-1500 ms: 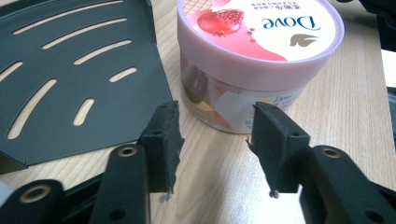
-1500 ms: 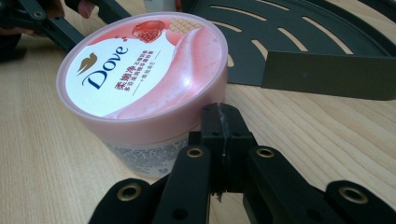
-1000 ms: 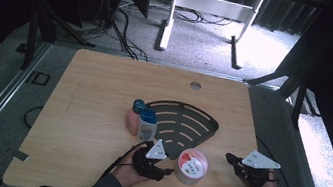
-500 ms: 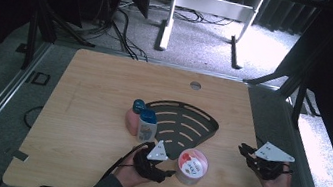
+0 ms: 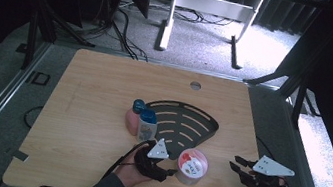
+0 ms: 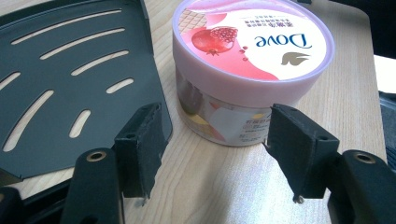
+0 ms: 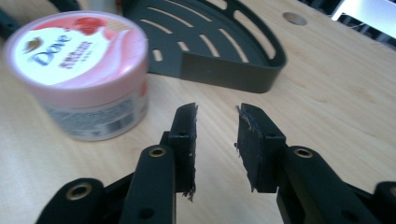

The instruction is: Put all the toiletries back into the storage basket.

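Pink-lidded, the tub (image 6: 252, 70) stands on the table (image 5: 94, 92) just beside the black rack (image 5: 185, 124). It sits just ahead of the left gripper (image 6: 219, 154), whose jaws have just been opening and are spread without touching it. The right gripper (image 7: 217, 140), well apart from the tub, is parted and empty, its jaws likewise just opened. If the left jaws are closed too low or off-centre, the tub could be pushed away or knocked against the rack's edge.

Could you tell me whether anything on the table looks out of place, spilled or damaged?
Nothing is spilled or tipped. The tub stands upright with its lid on beside the black rack, and the two bottles stand upright at the rack's other side. The only wear: the right tongs' pads look frayed along their edges.
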{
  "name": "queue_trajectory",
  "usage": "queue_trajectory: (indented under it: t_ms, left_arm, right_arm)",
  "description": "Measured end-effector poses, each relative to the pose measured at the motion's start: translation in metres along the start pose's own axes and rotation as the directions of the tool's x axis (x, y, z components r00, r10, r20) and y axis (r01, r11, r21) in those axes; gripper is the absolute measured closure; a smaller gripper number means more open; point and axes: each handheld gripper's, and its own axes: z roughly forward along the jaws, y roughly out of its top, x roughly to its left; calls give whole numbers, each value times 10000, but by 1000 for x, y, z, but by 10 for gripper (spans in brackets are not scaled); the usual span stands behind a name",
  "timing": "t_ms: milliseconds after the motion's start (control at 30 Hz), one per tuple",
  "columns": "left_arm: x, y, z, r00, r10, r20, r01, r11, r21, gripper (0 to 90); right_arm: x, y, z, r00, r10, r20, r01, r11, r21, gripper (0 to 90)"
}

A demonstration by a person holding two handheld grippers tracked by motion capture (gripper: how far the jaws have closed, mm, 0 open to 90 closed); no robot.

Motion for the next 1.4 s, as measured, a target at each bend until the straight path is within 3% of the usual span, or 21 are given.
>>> queue_trajectory:
  t_ms: [267, 667, 967, 1100, 1400]
  left_arm:
    - [2, 2, 4, 9999, -89, 75, 87, 9998, 178, 333]
    - [1, 6, 10, 9988, 240, 428, -256, 9990, 360, 280]
    - [1, 5, 17, 9972, 433, 616, -463, 9977, 496, 266]
    - [2, 5, 20, 9954, 445, 850, -494, 9972, 559, 240]
    - [3, 5, 24, 9946, 606, 837, -656, 9962, 580, 219]
  right_arm:
    - [18, -4, 1, 9979, 257, -592, -267, 9995, -161, 586]
    - [28, -7, 19, 9870, 354, -1569, -365, 9993, -38, 488]
    - [33, -8, 31, 9813, 392, -1883, -347, 9990, 275, 352]
    - [35, -8, 35, 9763, 507, -2103, -413, 9979, 489, 345]
    - [38, -8, 42, 9673, 495, -2487, -346, 9974, 636, 279]
